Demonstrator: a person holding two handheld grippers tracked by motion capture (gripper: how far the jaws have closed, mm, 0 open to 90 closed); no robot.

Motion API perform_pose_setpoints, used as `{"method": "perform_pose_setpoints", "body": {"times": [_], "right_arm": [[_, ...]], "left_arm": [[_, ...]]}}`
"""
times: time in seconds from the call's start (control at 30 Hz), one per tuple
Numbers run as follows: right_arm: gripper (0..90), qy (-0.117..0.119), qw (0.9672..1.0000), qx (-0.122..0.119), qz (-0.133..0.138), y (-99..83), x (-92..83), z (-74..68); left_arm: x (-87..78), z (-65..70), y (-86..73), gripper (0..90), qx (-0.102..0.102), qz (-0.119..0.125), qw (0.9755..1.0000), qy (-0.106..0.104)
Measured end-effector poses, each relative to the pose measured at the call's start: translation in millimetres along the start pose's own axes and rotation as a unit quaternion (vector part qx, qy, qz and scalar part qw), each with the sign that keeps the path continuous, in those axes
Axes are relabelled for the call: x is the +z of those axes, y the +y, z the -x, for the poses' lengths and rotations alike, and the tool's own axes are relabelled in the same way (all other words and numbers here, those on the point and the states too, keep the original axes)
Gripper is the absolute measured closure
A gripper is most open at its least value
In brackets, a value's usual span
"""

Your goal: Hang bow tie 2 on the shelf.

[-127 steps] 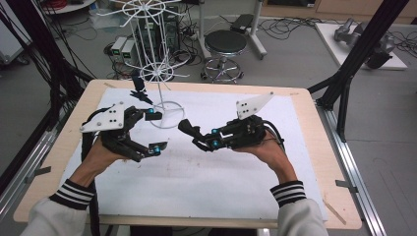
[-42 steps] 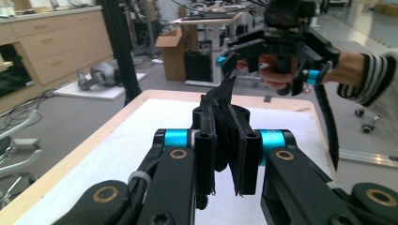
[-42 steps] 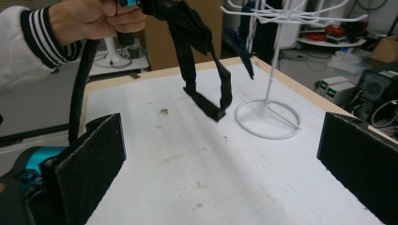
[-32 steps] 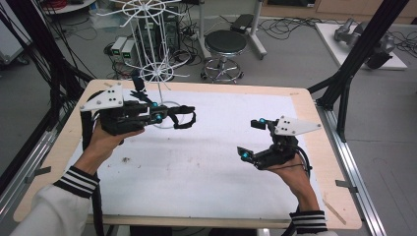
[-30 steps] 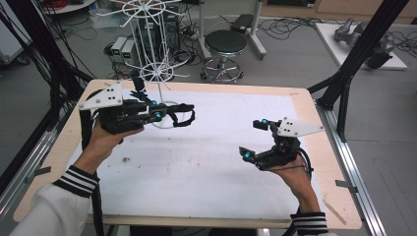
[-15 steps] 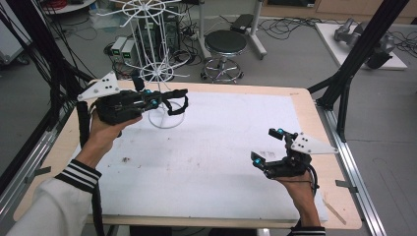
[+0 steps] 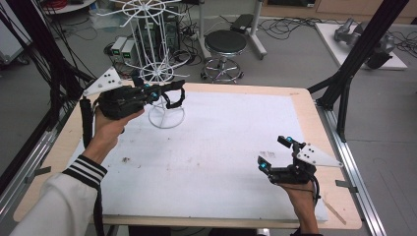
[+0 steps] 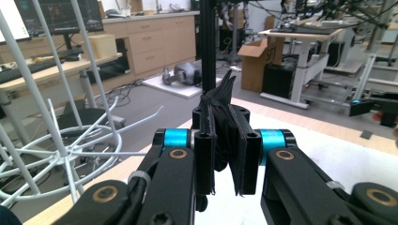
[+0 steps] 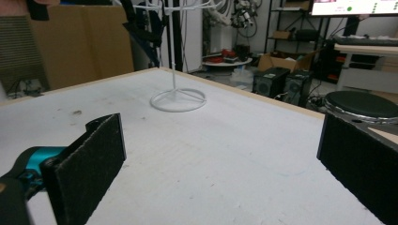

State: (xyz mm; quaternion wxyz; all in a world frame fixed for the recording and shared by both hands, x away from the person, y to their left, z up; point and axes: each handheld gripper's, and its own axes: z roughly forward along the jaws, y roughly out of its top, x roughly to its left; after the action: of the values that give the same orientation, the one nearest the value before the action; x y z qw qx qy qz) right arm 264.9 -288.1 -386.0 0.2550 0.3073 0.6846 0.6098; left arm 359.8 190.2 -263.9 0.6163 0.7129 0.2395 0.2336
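A white wire rack (image 7: 152, 44) stands on a ring base (image 7: 166, 118) at the table's back left. My left gripper (image 7: 169, 91) hovers level right beside the rack's stem, shut on a black strap loop (image 7: 176, 100) that hangs from its tips. In the left gripper view the jaws (image 8: 225, 140) pinch the folded black strap (image 8: 224, 101), with the rack's wire arms (image 8: 65, 150) to the left. My right gripper (image 7: 274, 152) rests low near the front right, open, nothing between its pads (image 9: 91, 161). From there the rack's base (image 9: 178, 98) shows far ahead.
A white mat (image 7: 221, 147) covers the wooden table. A thin wooden stick (image 7: 337, 209) lies by the front right corner. Beyond the far edge stand a round stool (image 7: 225, 44) and cabling. Black frame posts (image 7: 344, 83) rise at the right side.
My left gripper has carried the strap up and back-left, close to the rack. The right gripper has moved right and down toward the table's front right, staying open.
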Motion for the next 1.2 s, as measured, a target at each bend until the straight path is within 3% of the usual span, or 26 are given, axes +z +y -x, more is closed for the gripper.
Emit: {"method": "perform_pose_setpoints", "body": {"times": [0.13,0.2,0.4,0.7,0.73,0.8,0.9,1.07,1.2], "right_arm": [[0.6,-0.019,0.9997,0.017,0.006,-9.3,-2.3,-1.3],[0.6,-0.032,0.9994,0.014,-0.005,-10.5,-2.6,-2.4],[0.6,-0.059,0.9982,0.008,0.006,-9.8,-3.7,-4.9],[0.6,-0.101,0.9948,0.005,-0.006,-10.7,-6.9,-7.2],[0.6,-0.101,0.9948,0.006,-0.006,-11.2,-7.5,-7.8],[0.6,-0.101,0.9947,0.003,0.022,-17.1,-9.9,-7.3],[0.6,-0.111,0.9935,0.015,0.021,-26.3,-12.1,-5.8],[0.7,-0.125,0.9919,0.002,0.025,-37.7,-9.1,-3.9],[0.7,-0.128,0.9913,0.007,0.031,-46.2,-5.8,-3.3]], "left_arm": [[1.5,-4.2,-1.3,81.1,-0.008,-0.001,0.9998,0.015],[1.9,-5.5,-1.7,81.1,-0.012,-0.001,0.9997,0.020],[4.3,-9.8,-1.5,81.1,-0.010,-0.014,0.9990,0.042],[12.7,-16.6,-0.9,81.0,-0.018,-0.037,0.9970,0.066],[13.4,-18.0,-1.7,81.0,-0.025,-0.039,0.9968,0.065],[14.1,-19.4,-2.3,81.0,-0.023,-0.042,0.9963,0.071],[15.9,-20.8,-3.9,80.9,-0.023,-0.050,0.9956,0.076],[17.8,-23.6,-5.6,80.9,-0.024,-0.053,0.9949,0.082],[20.3,-23.4,-6.9,80.4,-0.020,-0.064,0.9940,0.086]]}}
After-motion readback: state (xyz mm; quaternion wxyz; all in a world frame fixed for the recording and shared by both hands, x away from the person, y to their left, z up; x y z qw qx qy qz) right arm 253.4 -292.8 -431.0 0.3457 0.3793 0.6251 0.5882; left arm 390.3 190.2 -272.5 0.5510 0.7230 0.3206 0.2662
